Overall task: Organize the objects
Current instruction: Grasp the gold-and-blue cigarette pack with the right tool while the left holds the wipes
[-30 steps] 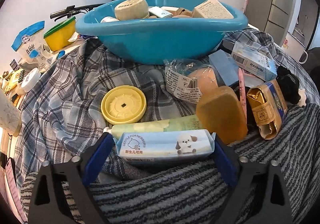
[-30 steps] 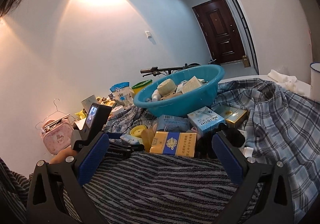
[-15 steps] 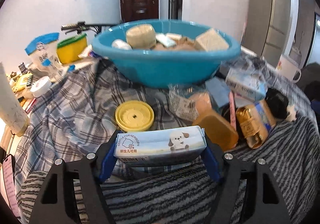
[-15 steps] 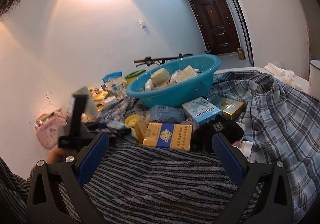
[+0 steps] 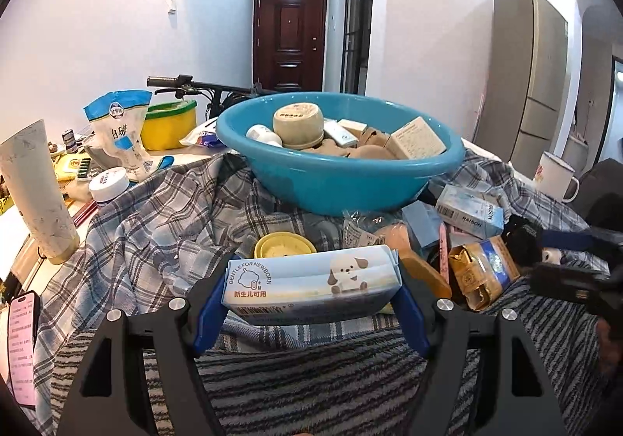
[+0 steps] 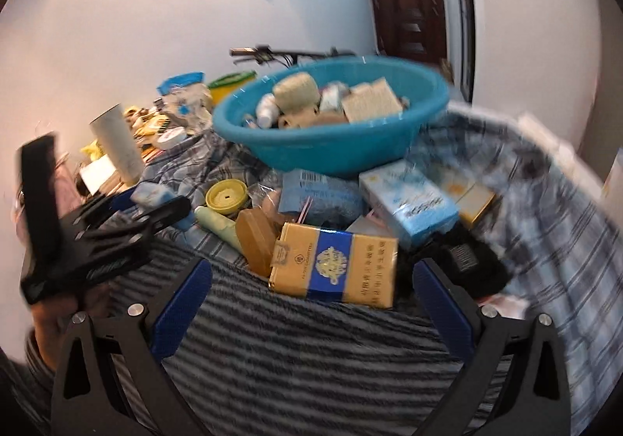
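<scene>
My left gripper [image 5: 311, 303] is shut on a pale blue pack of baby wipes [image 5: 311, 284] with a puppy on it. It holds the pack clear of the plaid cloth, in front of the blue basin [image 5: 338, 182], which holds several boxes and jars. In the blurred right wrist view my right gripper [image 6: 311, 272] stands open with nothing between its fingers. It hangs just short of a gold and blue carton [image 6: 335, 264]. An amber soap case [image 6: 255, 241] and a yellow lid [image 6: 226, 196] lie left of the carton. The left gripper [image 6: 117, 218] shows at far left.
A striped towel [image 5: 311, 377] covers the near surface, with a plaid cloth [image 5: 155, 210] beyond. A RAISON box [image 5: 467, 212] and a mug [image 5: 555, 179] sit at the right. A white tube [image 5: 35, 194], a phone [image 5: 21, 346], a jar, a bag and a yellow tub [image 5: 167, 128] crowd the left.
The left gripper closed on the wipes pack and lifted it off the cloth, tilting up. The right gripper swung down and closer to the gold carton.
</scene>
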`<move>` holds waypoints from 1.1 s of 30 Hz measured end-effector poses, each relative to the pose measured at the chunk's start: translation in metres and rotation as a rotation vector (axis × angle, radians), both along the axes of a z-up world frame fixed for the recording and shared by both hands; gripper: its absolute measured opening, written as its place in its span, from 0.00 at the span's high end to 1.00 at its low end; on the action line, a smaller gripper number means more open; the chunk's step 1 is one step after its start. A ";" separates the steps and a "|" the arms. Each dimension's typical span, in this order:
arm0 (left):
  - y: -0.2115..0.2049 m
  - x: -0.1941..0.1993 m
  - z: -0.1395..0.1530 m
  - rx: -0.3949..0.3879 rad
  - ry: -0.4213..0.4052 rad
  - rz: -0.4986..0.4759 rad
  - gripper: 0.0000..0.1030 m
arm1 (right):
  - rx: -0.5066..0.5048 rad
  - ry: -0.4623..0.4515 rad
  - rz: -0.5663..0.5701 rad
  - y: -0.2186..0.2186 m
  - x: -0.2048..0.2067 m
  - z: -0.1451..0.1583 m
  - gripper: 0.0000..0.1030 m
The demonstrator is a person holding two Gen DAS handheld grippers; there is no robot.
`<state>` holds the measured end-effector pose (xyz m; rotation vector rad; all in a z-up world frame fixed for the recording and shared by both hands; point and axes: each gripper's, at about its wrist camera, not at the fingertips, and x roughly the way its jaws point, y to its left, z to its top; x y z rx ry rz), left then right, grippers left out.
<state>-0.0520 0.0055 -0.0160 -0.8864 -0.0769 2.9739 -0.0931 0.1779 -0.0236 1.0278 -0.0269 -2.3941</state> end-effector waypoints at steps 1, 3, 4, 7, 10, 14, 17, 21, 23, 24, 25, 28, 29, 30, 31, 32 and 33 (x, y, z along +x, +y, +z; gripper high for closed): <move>-0.001 0.002 0.001 0.009 0.008 -0.005 0.26 | 0.001 -0.033 -0.009 -0.003 -0.006 -0.005 0.00; -0.003 0.004 0.002 0.023 0.016 -0.011 0.26 | 0.023 -0.064 -0.020 -0.007 -0.013 -0.013 0.00; -0.004 0.004 0.002 0.030 0.017 -0.013 0.26 | 0.034 -0.085 -0.024 -0.008 -0.016 -0.018 0.00; -0.005 0.004 0.002 0.044 0.010 -0.016 0.26 | 0.057 -0.132 -0.033 -0.013 -0.025 -0.028 0.00; -0.006 0.003 0.002 0.053 0.003 -0.022 0.26 | 0.075 -0.156 -0.037 -0.017 -0.030 -0.035 0.00; -0.003 0.004 0.002 0.048 0.006 -0.023 0.26 | 0.060 -0.188 -0.035 -0.018 -0.034 -0.041 0.00; -0.004 0.004 0.001 0.049 0.003 -0.023 0.26 | -0.004 -0.193 -0.036 -0.010 -0.034 -0.039 0.00; -0.005 0.003 0.001 0.052 -0.003 -0.021 0.26 | -0.065 -0.201 -0.032 -0.002 -0.033 -0.036 0.00; -0.005 0.002 0.000 0.050 -0.008 -0.021 0.26 | -0.068 -0.197 -0.037 -0.002 -0.032 -0.035 0.00; -0.005 0.002 0.000 0.049 -0.009 -0.021 0.26 | -0.064 -0.194 -0.037 -0.002 -0.032 -0.034 0.00; -0.005 0.002 0.000 0.050 -0.010 -0.021 0.26 | -0.059 -0.194 -0.038 -0.003 -0.032 -0.035 0.00; -0.005 0.001 -0.001 0.050 -0.014 -0.021 0.26 | -0.049 -0.195 -0.040 -0.004 -0.034 -0.035 0.00; -0.005 0.001 -0.001 0.050 -0.012 -0.021 0.26 | -0.050 -0.194 -0.041 -0.003 -0.034 -0.035 0.00; -0.005 0.001 -0.001 0.050 -0.013 -0.021 0.26 | -0.049 -0.191 -0.041 -0.002 -0.034 -0.034 0.00; -0.005 0.001 -0.001 0.050 -0.014 -0.021 0.26 | -0.041 -0.173 -0.053 0.001 -0.033 -0.030 0.00; -0.005 0.000 -0.001 0.050 -0.016 -0.021 0.26 | -0.031 -0.153 -0.062 0.002 -0.032 -0.027 0.00; -0.005 0.000 -0.002 0.050 -0.017 -0.021 0.26 | -0.018 -0.136 -0.068 0.004 -0.032 -0.024 0.00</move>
